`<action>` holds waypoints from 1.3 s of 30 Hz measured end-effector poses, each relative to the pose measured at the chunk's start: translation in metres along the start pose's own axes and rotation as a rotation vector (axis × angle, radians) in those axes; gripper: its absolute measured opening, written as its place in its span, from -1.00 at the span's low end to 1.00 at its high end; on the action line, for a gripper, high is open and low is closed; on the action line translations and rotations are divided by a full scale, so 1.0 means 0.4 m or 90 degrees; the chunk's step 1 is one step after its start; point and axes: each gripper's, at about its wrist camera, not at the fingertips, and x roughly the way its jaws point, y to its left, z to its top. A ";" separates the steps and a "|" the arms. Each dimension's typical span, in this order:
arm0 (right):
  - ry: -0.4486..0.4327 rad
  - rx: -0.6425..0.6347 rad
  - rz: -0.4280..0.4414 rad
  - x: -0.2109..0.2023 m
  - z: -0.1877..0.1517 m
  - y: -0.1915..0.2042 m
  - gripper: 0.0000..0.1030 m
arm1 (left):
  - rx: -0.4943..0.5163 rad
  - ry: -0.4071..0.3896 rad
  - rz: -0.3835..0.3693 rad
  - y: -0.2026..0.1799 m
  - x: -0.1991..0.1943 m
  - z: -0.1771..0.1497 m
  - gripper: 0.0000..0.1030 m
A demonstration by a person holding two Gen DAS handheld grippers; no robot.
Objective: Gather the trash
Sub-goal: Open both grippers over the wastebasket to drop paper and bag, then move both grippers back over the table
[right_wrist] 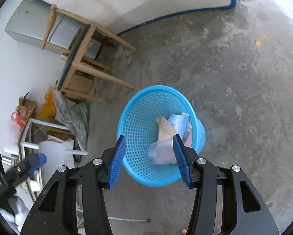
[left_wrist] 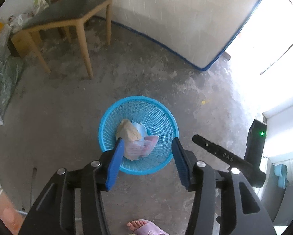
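Both the left gripper (left_wrist: pixel 148 145) and right gripper (right_wrist: pixel 149 144) are seen spread apart with nothing held, above the blue basket (left_wrist: pixel 109 117). 3 trash pieces (left_wrist: pixel 135 141) lie inside; a yellow scrap (left_wrist: pixel 203 102) remains beyond it, judged nearer the right gripper.

Round sky-blue plastic lattice basket (left_wrist: pixel 162 117) on mottled grey concrete floor (left_wrist: pixel 68 117); inside, beige crumpled paper (left_wrist: pixel 129 131), pale-blue packet (right_wrist: pixel 177 122), pinkish clear bag (right_wrist: pixel 161 151).
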 end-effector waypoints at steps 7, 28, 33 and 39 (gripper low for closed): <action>0.000 -0.035 0.012 -0.078 -0.065 0.033 0.01 | 0.014 -0.048 0.013 -0.013 -0.191 -0.082 0.16; 0.022 -0.234 0.044 -0.278 -0.264 0.238 0.28 | -0.170 -0.214 0.006 0.077 -0.610 -0.594 0.46; 0.036 -0.274 0.071 -0.285 -0.307 0.316 0.34 | -0.234 -0.254 0.028 0.140 -0.676 -0.716 0.48; 0.076 -0.328 0.111 -0.262 -0.398 0.432 0.38 | -0.299 -0.287 0.044 0.216 -0.739 -0.841 0.48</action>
